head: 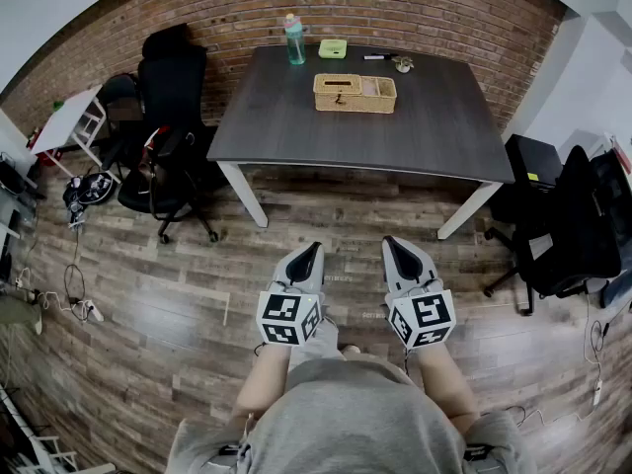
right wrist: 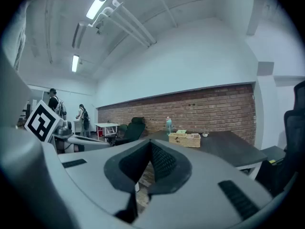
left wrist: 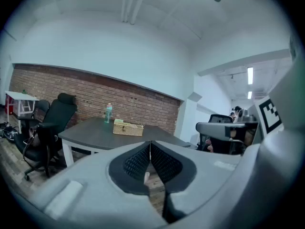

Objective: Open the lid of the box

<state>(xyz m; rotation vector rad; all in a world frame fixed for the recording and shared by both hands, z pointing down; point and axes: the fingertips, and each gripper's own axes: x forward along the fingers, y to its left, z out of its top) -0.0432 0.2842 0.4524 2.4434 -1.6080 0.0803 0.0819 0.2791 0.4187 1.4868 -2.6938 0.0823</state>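
Wicker box [head: 355,94] sat on table [head: 296,136], toward its far edge, lid looked closed. Probably light, stiff, grippy weave; take lid's front lip. Left gripper [head: 315,248] and right gripper [head: 389,242] were closed, empty, well short of table.

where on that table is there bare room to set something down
The dark grey rectangular table is bare along its whole near edge, in front of the woven wicker box, and on both sides of it. The far edge is crowded: teal water bottle, small green container, a dark pen and a small pale object.
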